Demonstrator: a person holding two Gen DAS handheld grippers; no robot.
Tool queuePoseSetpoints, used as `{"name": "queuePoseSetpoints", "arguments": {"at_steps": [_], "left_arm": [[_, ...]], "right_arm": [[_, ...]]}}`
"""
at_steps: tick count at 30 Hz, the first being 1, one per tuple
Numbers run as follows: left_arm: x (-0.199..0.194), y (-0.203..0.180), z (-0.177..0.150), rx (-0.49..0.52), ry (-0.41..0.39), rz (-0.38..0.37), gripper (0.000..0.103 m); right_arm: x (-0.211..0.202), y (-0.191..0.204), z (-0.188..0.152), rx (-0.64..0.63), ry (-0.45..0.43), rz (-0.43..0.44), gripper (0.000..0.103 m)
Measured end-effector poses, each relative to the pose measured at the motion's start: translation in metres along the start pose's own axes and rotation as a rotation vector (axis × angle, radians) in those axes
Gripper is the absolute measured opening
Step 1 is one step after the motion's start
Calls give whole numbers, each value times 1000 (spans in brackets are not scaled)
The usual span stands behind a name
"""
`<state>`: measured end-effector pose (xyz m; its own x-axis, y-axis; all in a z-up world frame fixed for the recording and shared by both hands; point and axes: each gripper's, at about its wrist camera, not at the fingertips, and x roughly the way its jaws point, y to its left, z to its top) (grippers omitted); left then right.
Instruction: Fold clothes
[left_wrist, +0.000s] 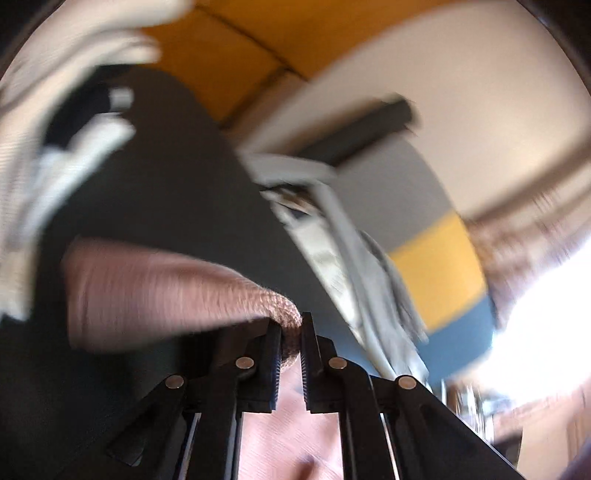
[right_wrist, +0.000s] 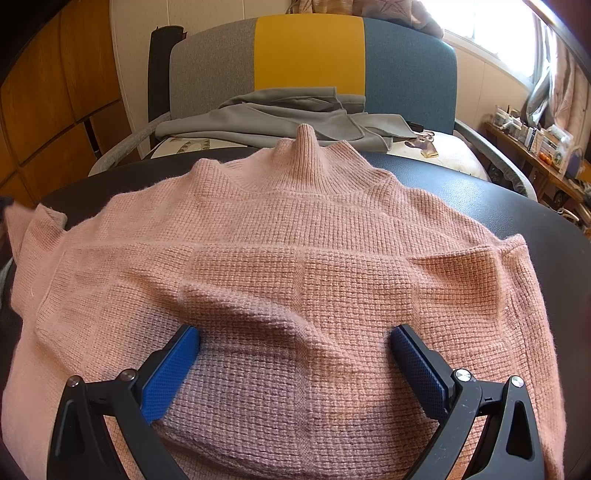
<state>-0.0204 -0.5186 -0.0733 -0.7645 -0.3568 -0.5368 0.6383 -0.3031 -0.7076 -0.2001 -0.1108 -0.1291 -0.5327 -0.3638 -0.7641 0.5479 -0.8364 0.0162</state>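
A pink knit sweater (right_wrist: 288, 258) lies spread on a dark round table (right_wrist: 498, 206), collar pointing to the far side. My right gripper (right_wrist: 295, 343) stands open over its near middle, blue pads (right_wrist: 173, 365) resting on the knit on either side of a raised fold. In the blurred left wrist view, my left gripper (left_wrist: 291, 328) is shut on a pink sleeve (left_wrist: 166, 291) of the sweater, lifted above the dark table (left_wrist: 155, 177). The sleeve trails off to the left of the jaws.
A chair (right_wrist: 310, 51) with grey, yellow and blue back panels stands behind the table, with a grey garment (right_wrist: 280, 118) draped on its seat. White cloth (left_wrist: 44, 147) is at the left edge. A cluttered shelf (right_wrist: 535, 144) runs along the right wall under a bright window.
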Motion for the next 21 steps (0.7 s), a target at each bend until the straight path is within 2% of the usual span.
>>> {"name": "queuePoseSetpoints", "arguments": {"at_steps": [3,7,13,16,18,21], "left_arm": [[14,-41,-30,149,97,-70,7],[29,-79,-89,300,224,-102,7],[30,-102,-186,518,407,-118,7],[15,-105,-212,606,422,-152,18],[0,-103,-212,612,406,-179,25],[-27,-95,-203,616,356,-169,27]], "right_arm": [[0,0,0,1,0,2,103],[0,-1,0,-1,0,4,103],[0,-4,0,10,-2,20,103],[0,-5,0,19,-4,29,103],[0,-5,0,22,-4,32,103],[0,-6,1,22,-1,34,103]]}}
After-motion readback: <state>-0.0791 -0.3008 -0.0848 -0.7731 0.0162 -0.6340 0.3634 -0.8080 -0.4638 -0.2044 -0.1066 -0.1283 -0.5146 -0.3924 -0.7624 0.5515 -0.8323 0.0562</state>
